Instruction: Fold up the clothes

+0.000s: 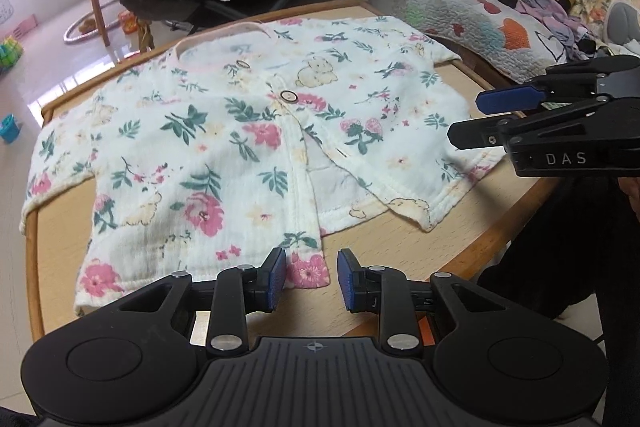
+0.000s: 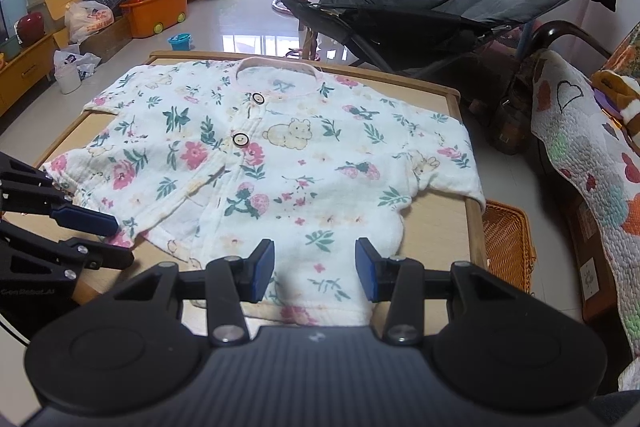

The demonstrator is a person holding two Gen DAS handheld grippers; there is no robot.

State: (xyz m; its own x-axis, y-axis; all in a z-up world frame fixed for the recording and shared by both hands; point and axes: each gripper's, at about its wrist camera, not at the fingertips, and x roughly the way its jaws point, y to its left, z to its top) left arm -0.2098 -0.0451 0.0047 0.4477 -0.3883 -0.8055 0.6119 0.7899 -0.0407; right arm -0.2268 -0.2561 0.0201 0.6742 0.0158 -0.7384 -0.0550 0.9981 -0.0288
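While it lay spread flat, front up, across the wooden surface [image 2: 452,223], the floral shirt [image 2: 280,163] looked light, soft and floppy, best pinched at its hem. The left hand-held gripper [image 1: 312,277] straddled a hem corner, jaws partly open; the right hand-held gripper [image 2: 315,269] stood wider over the hem, gripping nothing.

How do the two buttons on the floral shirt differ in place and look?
The upper button sits just below the pink collar; the lower button sits further down the placket. The upper one has a dark rim, the lower a brown one. Both are round, pale-centred and fastened.
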